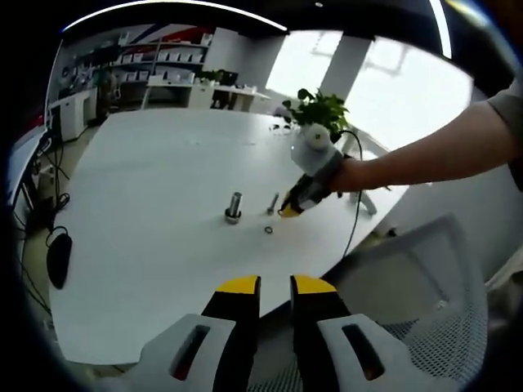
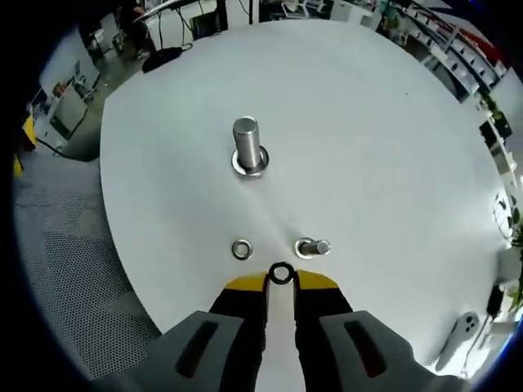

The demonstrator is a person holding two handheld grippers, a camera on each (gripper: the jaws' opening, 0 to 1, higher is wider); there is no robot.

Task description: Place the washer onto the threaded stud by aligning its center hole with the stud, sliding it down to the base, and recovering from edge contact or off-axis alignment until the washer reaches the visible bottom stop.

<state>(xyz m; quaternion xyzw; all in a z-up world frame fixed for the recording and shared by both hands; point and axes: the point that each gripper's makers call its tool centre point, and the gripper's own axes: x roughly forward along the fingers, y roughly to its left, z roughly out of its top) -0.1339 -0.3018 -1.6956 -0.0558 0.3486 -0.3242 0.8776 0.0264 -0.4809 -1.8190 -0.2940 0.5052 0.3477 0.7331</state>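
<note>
A steel threaded stud (image 2: 248, 143) stands upright on the round white table (image 2: 384, 139), with a metal ring around its base. My right gripper (image 2: 281, 279) is shut on a small dark washer (image 2: 281, 273), pinched at the yellow fingertips short of the stud. On the table just ahead lie a loose ring (image 2: 241, 249) and a short bolt (image 2: 312, 247) on its side. In the left gripper view, the stud (image 1: 234, 206), bolt (image 1: 272, 202) and ring (image 1: 268, 230) sit mid-table, with the right gripper (image 1: 288, 211) low beside them. My left gripper (image 1: 275, 286) hangs back over the near edge, open with nothing between its jaws.
A white mesh chair (image 1: 433, 269) stands beside the table at the right. A black mouse (image 1: 59, 260) lies at the left edge. A potted plant (image 1: 320, 106) and a black cable (image 1: 355, 220) are behind the person's arm (image 1: 425, 155). Shelves and desks line the far wall.
</note>
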